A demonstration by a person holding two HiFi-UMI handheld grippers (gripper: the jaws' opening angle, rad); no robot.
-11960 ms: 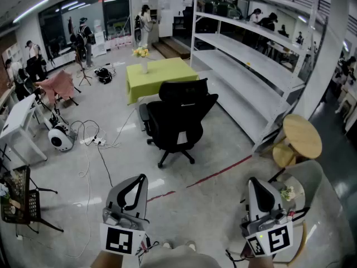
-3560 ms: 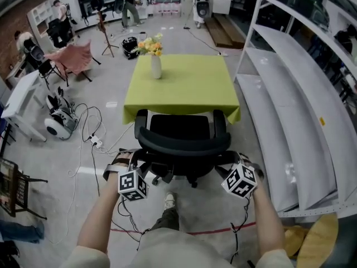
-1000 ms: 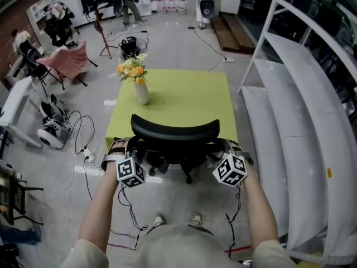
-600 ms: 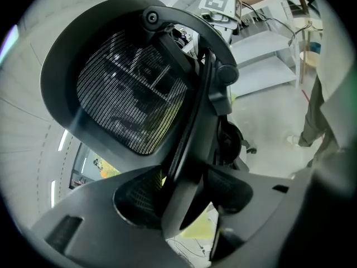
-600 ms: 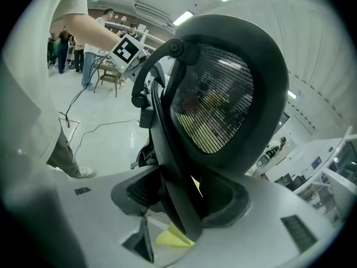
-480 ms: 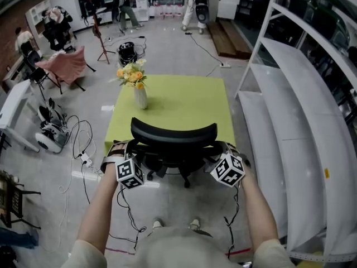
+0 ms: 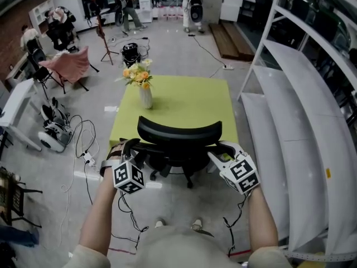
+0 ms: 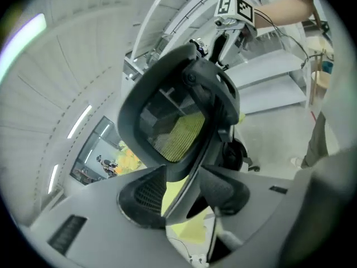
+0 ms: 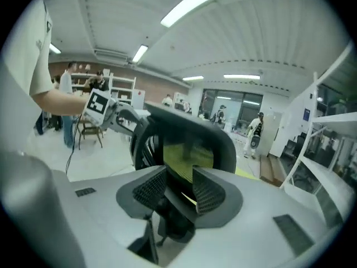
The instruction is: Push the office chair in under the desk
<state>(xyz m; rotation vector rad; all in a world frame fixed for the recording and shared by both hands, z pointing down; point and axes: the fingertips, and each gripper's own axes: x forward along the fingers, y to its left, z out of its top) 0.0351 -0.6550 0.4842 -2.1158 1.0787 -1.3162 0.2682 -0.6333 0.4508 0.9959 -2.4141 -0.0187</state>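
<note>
- The office chair (image 7: 179,132) stands at the near edge of the desk (image 7: 184,102). Its backrest hides the seat, so how far under it sits cannot be told, and only part of the wheeled base shows.
- The left gripper (image 8: 181,172) has just been closing. The backrest's edge runs between its pads, with a gap on one side, so it is not clamped.
- The right gripper (image 9: 178,175) has also been closing. The chair's rim stands loose between its pads.
- A vase of flowers (image 7: 145,95) stands on the desk's far left corner.
- The white shelving (image 7: 301,94) is cut off at the right.
</note>
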